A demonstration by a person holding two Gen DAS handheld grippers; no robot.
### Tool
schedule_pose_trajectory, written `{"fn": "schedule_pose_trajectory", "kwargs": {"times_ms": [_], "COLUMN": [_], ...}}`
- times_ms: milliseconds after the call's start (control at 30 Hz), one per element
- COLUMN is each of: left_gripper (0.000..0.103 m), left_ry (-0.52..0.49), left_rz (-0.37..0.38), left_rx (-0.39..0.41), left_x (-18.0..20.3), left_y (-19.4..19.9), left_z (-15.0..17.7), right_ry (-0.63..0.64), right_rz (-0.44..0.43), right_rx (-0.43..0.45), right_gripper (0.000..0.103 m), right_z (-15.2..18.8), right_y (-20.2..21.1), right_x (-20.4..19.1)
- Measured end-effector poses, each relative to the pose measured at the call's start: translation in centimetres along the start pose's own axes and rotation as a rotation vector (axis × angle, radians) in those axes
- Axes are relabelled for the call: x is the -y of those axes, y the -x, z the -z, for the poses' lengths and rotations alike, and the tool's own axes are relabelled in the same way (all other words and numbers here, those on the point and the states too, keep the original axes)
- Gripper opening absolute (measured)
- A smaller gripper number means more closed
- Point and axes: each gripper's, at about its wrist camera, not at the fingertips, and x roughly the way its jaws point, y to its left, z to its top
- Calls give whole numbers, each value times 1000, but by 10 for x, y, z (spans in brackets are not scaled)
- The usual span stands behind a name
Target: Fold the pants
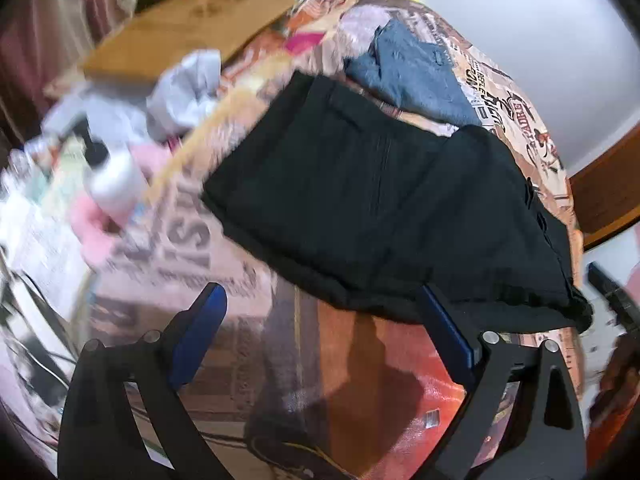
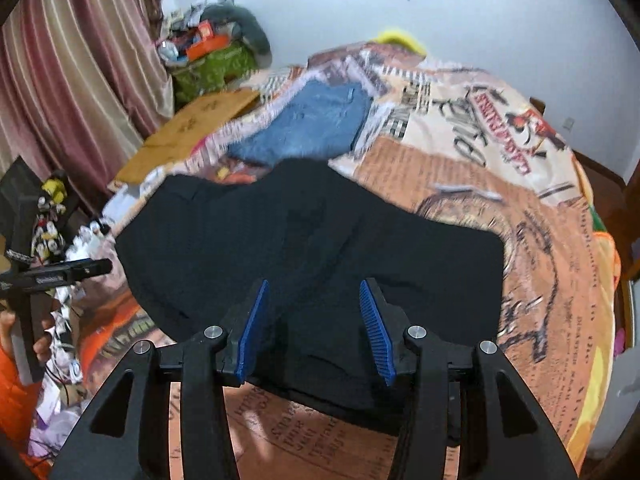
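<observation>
Black pants (image 1: 384, 208) lie folded in a flat block on the printed bedspread (image 1: 352, 376); they also show in the right wrist view (image 2: 312, 248). My left gripper (image 1: 320, 300) is open and empty, hovering just short of the pants' near edge, its right finger at that edge. My right gripper (image 2: 316, 292) is open and empty, its blue pads (image 2: 376, 328) above the pants' near edge. The left gripper (image 2: 68, 270) shows at the left of the right wrist view.
Folded blue jeans (image 2: 312, 120) lie beyond the black pants (image 1: 416, 72). A brown cardboard sheet (image 2: 192, 132) lies at the bed's far left. A white bottle (image 1: 116, 184) and crumpled cloths (image 1: 188, 88) sit left. Curtains (image 2: 72, 72) and clutter stand at left.
</observation>
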Motion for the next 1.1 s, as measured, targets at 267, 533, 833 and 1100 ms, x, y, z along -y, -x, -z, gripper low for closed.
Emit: {"fn": "schedule_pose_trajectory", "kwargs": {"times_ms": [267, 533, 833, 1100], "left_gripper": [97, 97, 91, 29], "left_ry": [103, 159, 232, 237], "left_rz": [95, 167, 181, 63], "left_rx": [-74, -105, -100, -50], "left_x": [-4, -4, -11, -17], "left_y": [-26, -50, -67, -62], "left_z": [-4, -29, -52, -49], "right_ry": [20, -25, -44, -50], "right_rz": [13, -31, -56, -64], "right_rx": [-88, -88, -86, -85], "right_gripper": [48, 51, 51, 52], "right_z": [13, 14, 15, 14], "right_y": [-25, -28, -29, -29], "right_x": [-1, 6, 8, 10]}}
